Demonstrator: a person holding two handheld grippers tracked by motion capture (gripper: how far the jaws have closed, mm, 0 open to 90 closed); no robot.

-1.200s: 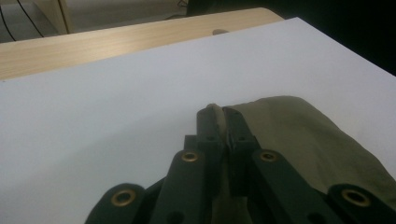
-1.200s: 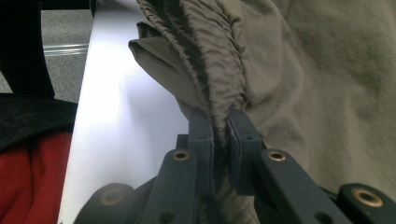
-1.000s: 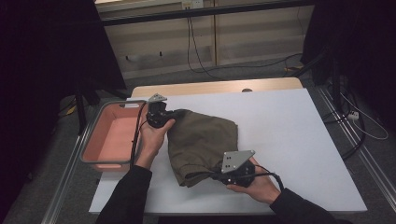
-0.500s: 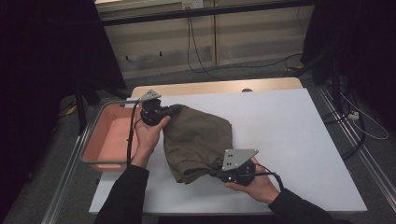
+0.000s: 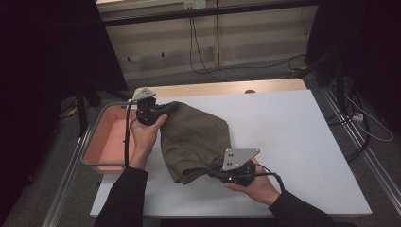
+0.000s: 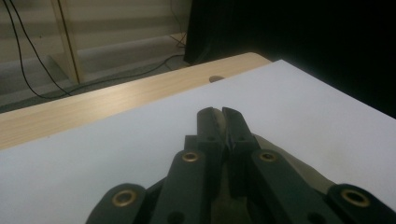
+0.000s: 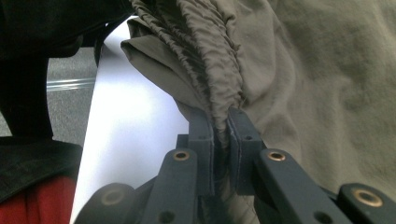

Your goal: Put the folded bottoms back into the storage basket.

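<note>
Left gripper (image 5: 152, 111) lifted slightly, olive garment (image 5: 195, 141) (both grippers' jaws pinching it) diagonal toward right gripper (image 5: 222, 176).

In the high view my left gripper (image 5: 163, 109) hides its tips against the olive cloth (image 5: 194, 142), and my right gripper (image 5: 215, 174) is covered partly by its grey plate. In my left gripper view the cloth (image 6: 299, 168) is mostly behind my jaws and cut by the bottom edge. In my right gripper view the cloth (image 7: 303, 84) runs past the top and right edges, and I cannot tell which garment it is.
</note>
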